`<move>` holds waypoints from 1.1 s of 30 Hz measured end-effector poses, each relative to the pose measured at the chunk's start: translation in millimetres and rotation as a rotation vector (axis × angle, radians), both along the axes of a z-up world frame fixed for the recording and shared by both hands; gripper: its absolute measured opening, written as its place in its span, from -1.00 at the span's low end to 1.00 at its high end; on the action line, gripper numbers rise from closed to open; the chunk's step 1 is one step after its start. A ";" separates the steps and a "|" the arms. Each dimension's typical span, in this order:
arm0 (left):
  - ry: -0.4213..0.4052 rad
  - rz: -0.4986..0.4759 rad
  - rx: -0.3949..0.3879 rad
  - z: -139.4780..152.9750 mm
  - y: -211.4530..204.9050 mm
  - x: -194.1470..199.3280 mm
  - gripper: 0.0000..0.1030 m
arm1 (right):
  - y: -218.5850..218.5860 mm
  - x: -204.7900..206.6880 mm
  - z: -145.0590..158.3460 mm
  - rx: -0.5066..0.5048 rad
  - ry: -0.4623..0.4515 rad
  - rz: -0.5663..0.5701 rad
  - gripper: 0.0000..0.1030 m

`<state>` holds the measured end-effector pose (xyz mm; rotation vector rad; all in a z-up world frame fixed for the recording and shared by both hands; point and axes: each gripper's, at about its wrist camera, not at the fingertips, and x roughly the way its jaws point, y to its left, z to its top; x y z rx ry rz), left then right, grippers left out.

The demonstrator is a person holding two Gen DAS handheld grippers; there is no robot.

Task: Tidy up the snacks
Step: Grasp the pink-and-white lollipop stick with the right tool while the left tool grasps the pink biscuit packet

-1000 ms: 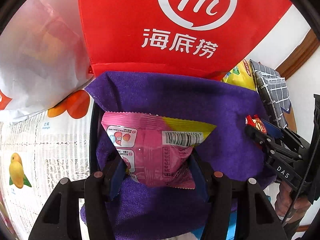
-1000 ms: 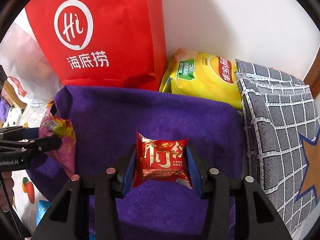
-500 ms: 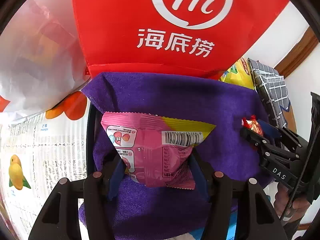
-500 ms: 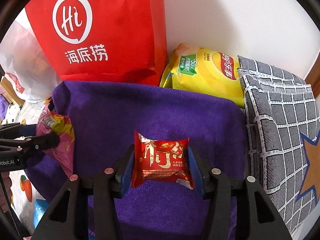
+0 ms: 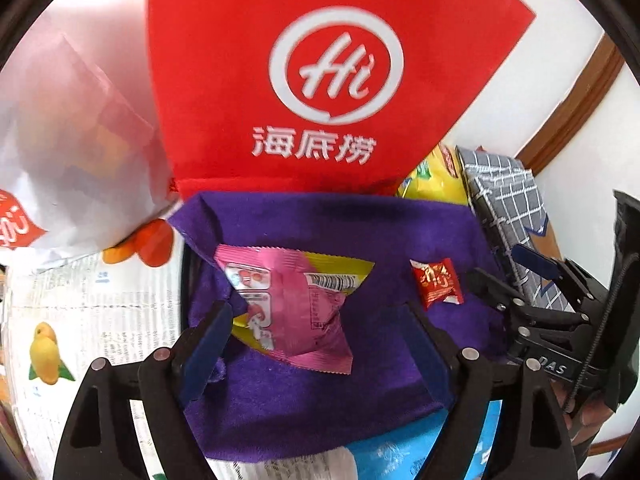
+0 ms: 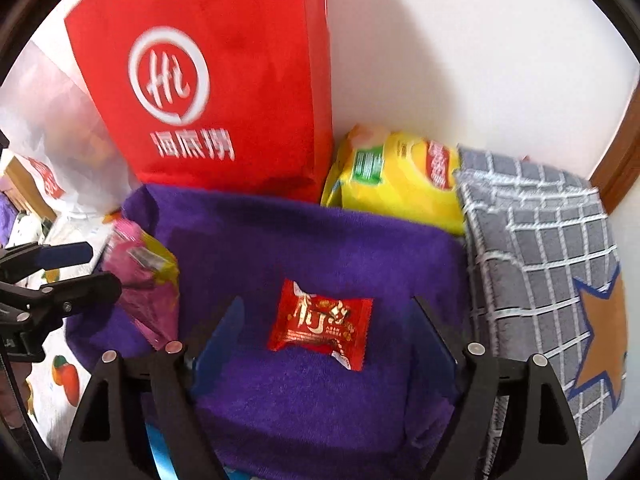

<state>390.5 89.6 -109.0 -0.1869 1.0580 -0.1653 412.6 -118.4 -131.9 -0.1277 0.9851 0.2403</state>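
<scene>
A pink and yellow snack packet (image 5: 292, 300) lies on the purple towel (image 5: 340, 228), between the spread fingers of my open left gripper (image 5: 316, 320). It shows at the left of the right wrist view (image 6: 148, 276). A small red snack packet (image 6: 320, 326) lies on the purple towel (image 6: 320, 248) between the spread fingers of my open right gripper (image 6: 328, 316). The red packet (image 5: 438, 282) and the right gripper (image 5: 512, 276) show at the right of the left wrist view. The left gripper (image 6: 76, 268) shows at the left of the right wrist view.
A red paper bag (image 6: 224, 80) stands behind the towel against the white wall. A yellow chip bag (image 6: 396, 176) and a grey checked cloth (image 6: 540, 248) lie to the right. A white plastic bag (image 5: 72, 152) and a fruit-print tablecloth (image 5: 80, 320) lie to the left.
Both grippers have opened and drawn back a little. The pink packet and the red packet have dropped out of the fingers and lie on the purple towel.
</scene>
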 end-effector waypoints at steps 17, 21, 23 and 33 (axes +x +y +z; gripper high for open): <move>-0.127 0.083 0.000 59.3 9.8 -80.3 0.63 | -38.2 -108.2 50.3 0.012 -0.106 -0.077 0.72; -0.150 0.082 0.022 64.9 7.9 -114.3 0.61 | -45.2 -134.1 41.5 -0.022 -0.074 -0.083 0.71; -0.144 0.092 0.081 61.9 6.4 -130.9 0.61 | -48.5 -150.0 35.4 -0.042 -0.071 -0.091 0.71; -0.100 0.136 0.040 30.1 21.7 -192.4 0.61 | -66.4 -192.3 -16.8 -0.015 0.054 -0.071 0.16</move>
